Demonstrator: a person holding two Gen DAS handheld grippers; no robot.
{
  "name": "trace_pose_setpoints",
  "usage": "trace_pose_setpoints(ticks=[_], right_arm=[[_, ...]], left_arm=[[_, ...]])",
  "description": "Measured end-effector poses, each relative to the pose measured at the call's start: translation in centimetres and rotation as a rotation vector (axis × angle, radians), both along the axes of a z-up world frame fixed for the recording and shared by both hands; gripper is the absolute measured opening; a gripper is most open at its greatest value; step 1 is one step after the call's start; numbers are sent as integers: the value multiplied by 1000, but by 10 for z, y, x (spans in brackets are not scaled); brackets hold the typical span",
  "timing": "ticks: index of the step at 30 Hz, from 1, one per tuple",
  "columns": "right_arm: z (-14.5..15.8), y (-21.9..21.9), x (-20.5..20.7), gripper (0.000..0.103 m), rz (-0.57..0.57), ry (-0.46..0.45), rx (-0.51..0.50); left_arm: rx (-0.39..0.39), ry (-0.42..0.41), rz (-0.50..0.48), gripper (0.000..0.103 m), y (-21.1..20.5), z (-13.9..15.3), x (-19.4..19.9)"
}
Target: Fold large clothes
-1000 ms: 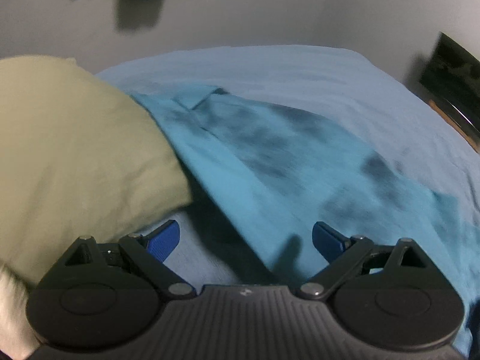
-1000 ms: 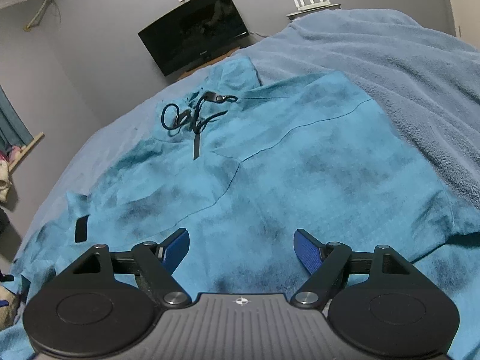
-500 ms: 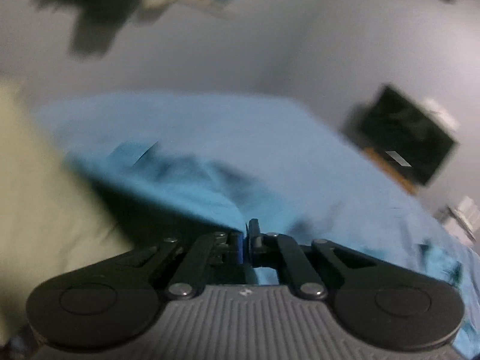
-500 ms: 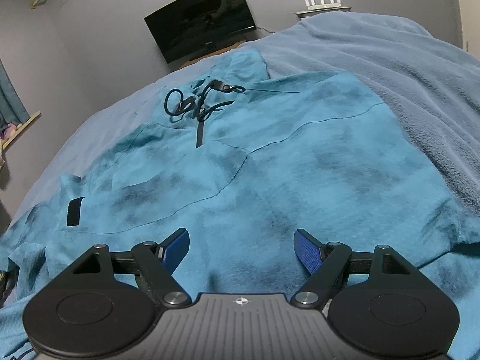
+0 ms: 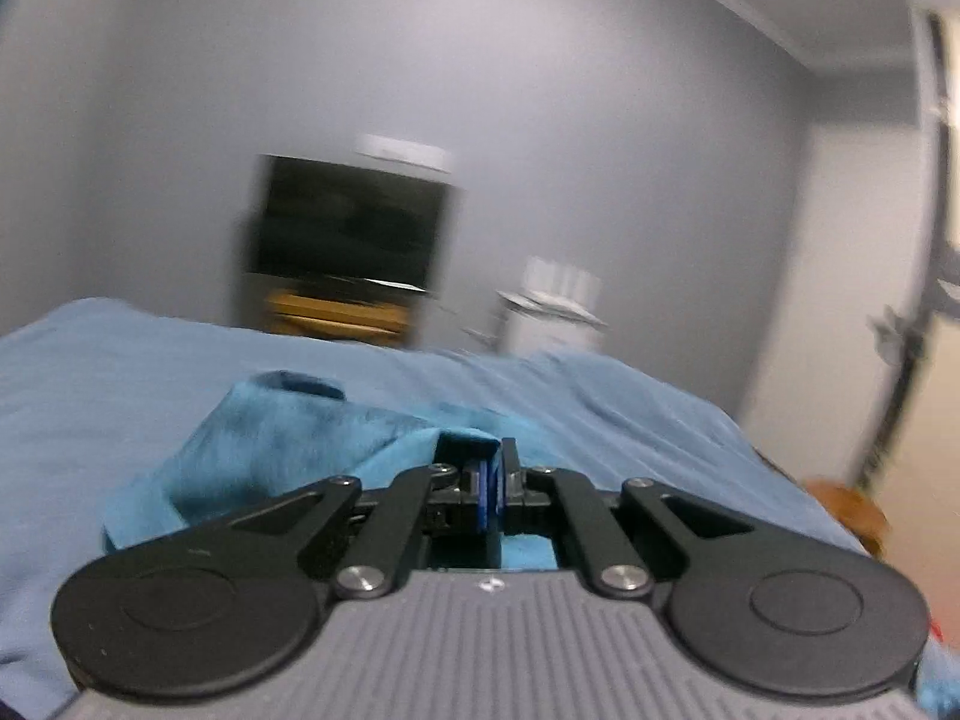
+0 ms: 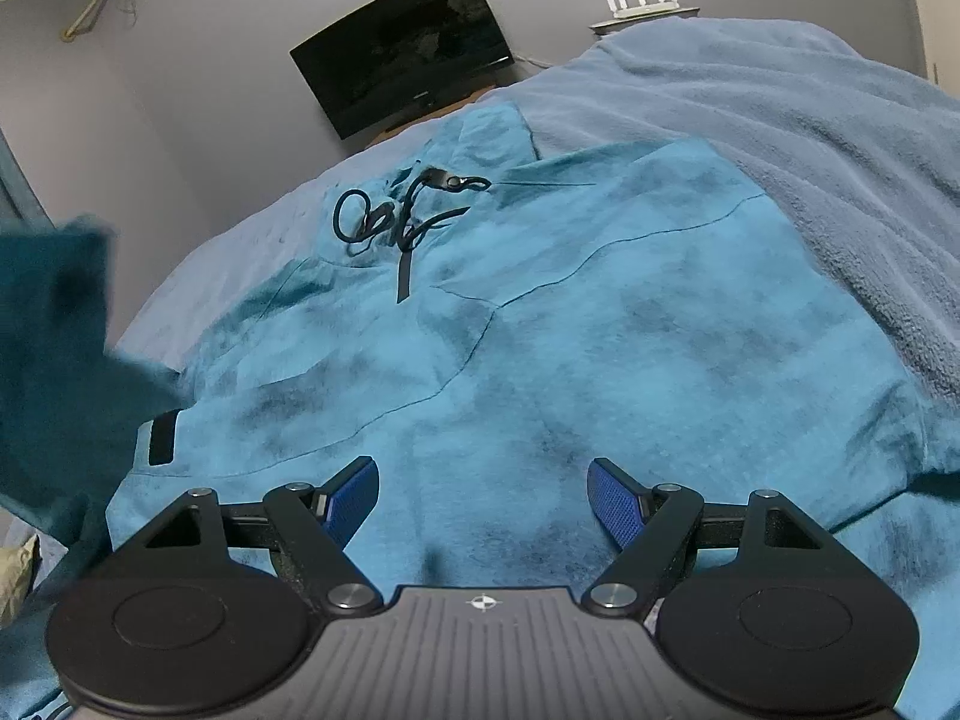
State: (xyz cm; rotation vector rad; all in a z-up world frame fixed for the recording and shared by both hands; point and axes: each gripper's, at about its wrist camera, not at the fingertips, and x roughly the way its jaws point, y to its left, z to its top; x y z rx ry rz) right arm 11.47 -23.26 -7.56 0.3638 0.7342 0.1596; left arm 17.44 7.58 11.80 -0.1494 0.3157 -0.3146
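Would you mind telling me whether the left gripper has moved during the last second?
Yes: the left gripper, shut on the teal garment, swung rightward, bringing the television ahead.

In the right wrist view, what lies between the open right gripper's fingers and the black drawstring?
Only the teal hoodie itself: its mottled front panel fills the stretch from the right gripper up to the drawstring.

Left tongs (image 5: 492, 489) closed on hoodie (image 5: 282, 444), lifted sleeve.

left view blurred: TV (image 5: 351, 240) smeared | hoodie (image 6: 540, 360) cut by right-view edges
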Motion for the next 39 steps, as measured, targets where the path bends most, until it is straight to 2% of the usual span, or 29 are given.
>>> trace_pose_setpoints(ticks=[4, 6, 8, 9, 10, 12, 13, 16, 20, 24, 26, 29, 31, 34, 39], right_arm=[[0, -2, -2, 79, -4, -5, 9], [0, -4, -3, 79, -12, -8, 17], [0, -7, -3, 79, -21, -9, 27], [0, -8, -4, 79, -25, -10, 32], [0, -8, -5, 79, -27, -11, 36], [0, -9, -5, 79, -27, -16, 40], [0, -9, -5, 79, -22, -20, 39], [3, -4, -5, 79, 12, -36, 27], [10, 13, -7, 79, 105, -80, -11], [22, 50, -16, 79, 243, -148, -151], [26, 73, -23, 79, 326, -187, -239], [28, 113, -31, 77, 454, -261, -394], [26, 135, -31, 72, 507, -287, -494], [15, 162, -28, 65, 593, -267, -602], [-9, 194, -22, 63, 698, -209, -714]], left_arm=[[91, 97, -156, 0, -87, -34, 16], [134, 184, -180, 0, -115, -54, 20], [153, 279, -178, 9, -126, -70, 21], [157, 304, -160, 24, -125, -76, 18], [154, 306, -143, 45, -123, -78, 11], [134, 273, -105, 70, -106, -77, -5], [122, 254, -80, 72, -92, -76, -16], [102, 292, 43, 72, -37, -80, -31], [31, 371, 234, 72, 35, -100, -52], [-10, 444, 385, 72, 71, -127, -59], [10, 483, 426, 72, 75, -140, -58], [10, 519, 440, 72, 81, -153, -52], [-10, 522, 443, 73, 86, -157, -52], [-14, 525, 443, 73, 87, -160, -54], [17, 520, 445, 73, 81, -159, -52]])
